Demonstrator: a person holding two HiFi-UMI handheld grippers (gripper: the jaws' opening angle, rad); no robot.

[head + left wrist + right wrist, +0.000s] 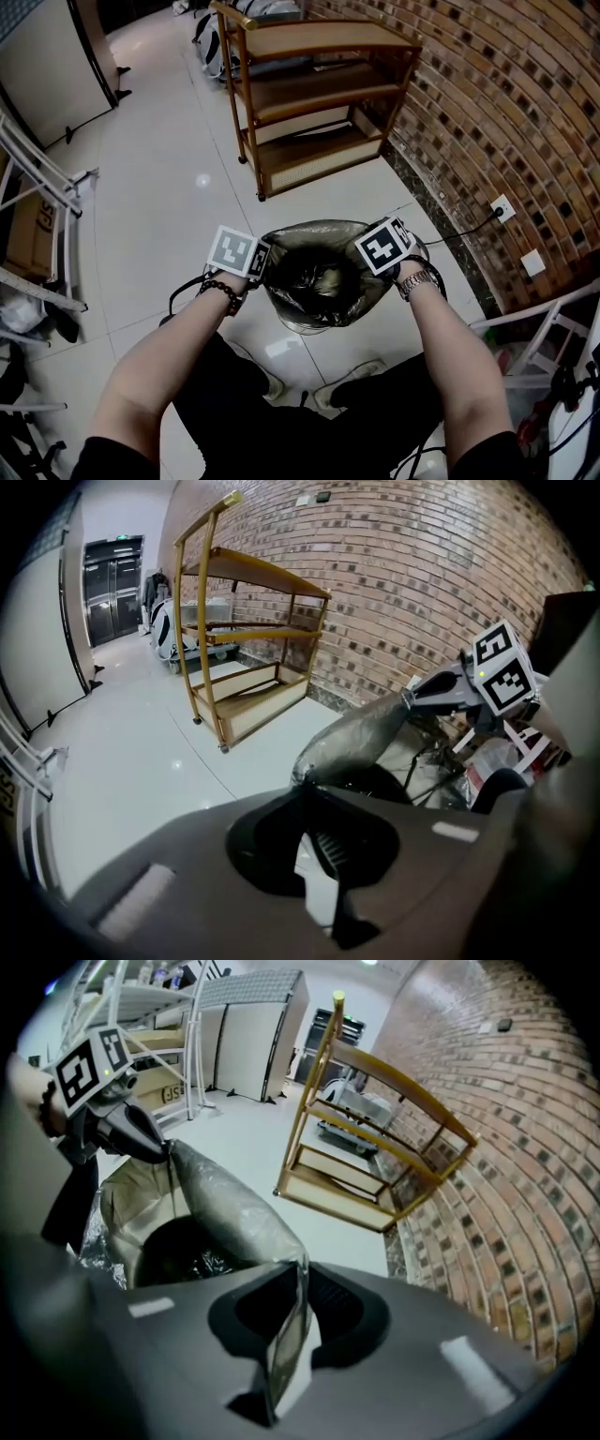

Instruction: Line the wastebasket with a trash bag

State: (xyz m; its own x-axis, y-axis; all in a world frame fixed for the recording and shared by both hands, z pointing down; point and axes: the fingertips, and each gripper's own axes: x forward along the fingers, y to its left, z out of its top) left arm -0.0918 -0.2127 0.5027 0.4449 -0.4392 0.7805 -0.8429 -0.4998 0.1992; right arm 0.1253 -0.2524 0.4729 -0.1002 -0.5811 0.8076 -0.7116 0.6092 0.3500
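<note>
A person stands over a wastebasket (314,319) on the white tiled floor (169,169), near the floor's edge along the curved brick wall (506,112), working a grey see-through trash bag (319,232) with a hand-held tool in each fist. The left claw (304,789) is pressed together on the bag's rim. Its own camera shows the film gathered to a point right at the tips and stretched away in a taut band toward the other tool. The right claw (298,1274) pinches the opposite side of the rim, with a strip of film running down between its pads. Between the two claws, the bag's mouth is held open above the wastebasket, and the rest of the bag hangs down inside as a dark, crinkled hollow. From the head view the two marker cubes sit at either side of the wastebasket's top (left at the near left, right at the near right). A bead bracelet (223,292) circles the left wrist and a metal watch (419,279) the right. A wooden shelf unit (319,94) stands farther off on the floor, against the brick wall. A wall socket (503,208) with a cable plugged in sits low on the wall to the right of the wastebasket. The person's shoes (352,380) are planted just short of it.
</note>
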